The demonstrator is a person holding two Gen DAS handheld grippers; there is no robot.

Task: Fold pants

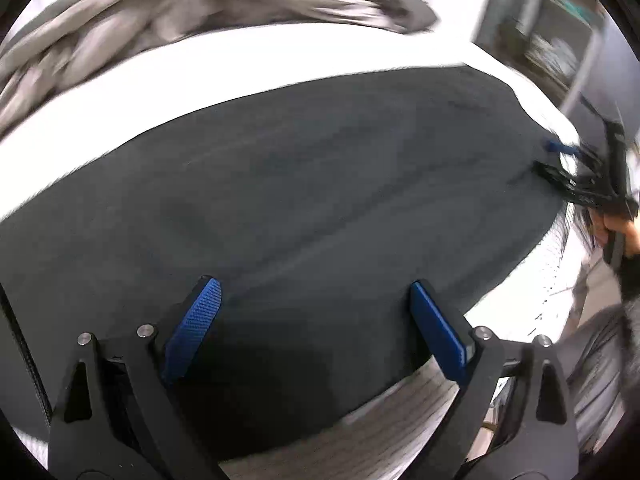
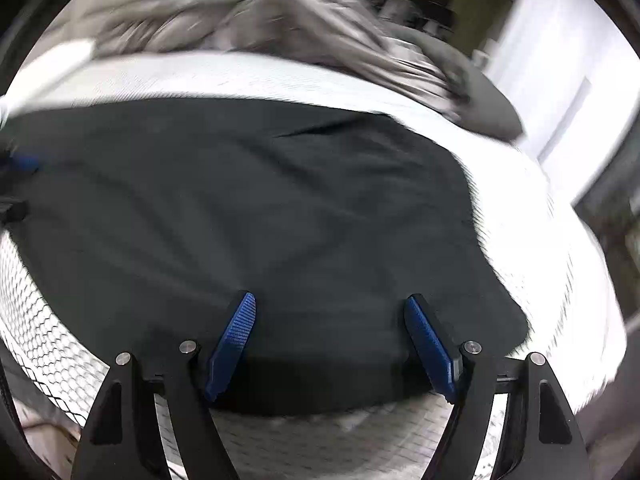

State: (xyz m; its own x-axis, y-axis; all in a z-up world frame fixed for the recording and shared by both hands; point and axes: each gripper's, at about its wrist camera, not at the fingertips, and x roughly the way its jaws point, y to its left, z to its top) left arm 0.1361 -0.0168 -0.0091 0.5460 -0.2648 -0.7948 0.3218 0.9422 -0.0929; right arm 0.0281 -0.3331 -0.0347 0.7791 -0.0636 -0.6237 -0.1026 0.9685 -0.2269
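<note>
Dark pants (image 1: 304,184) lie spread flat across a white mattress (image 1: 240,64). My left gripper (image 1: 316,284) hovers over their near edge, open, its blue pads (image 1: 196,324) wide apart with nothing between them. At the far right of the left wrist view my right gripper (image 1: 556,156) shows blurred above the pants' end, with a hand (image 1: 616,228) behind it. In the right wrist view the pants (image 2: 256,216) fill the middle. My right gripper (image 2: 330,302) stands open above their near edge, and no cloth sits between the blue pads (image 2: 234,340). The left gripper (image 2: 20,164) is a blur at that view's left edge.
A rumpled grey blanket (image 1: 192,4) is bunched along the far side of the mattress (image 2: 552,240); it shows too in the right wrist view (image 2: 280,16). Shelving (image 1: 560,28) stands beyond the bed's right end. A white wall or door (image 2: 560,72) lies to the right.
</note>
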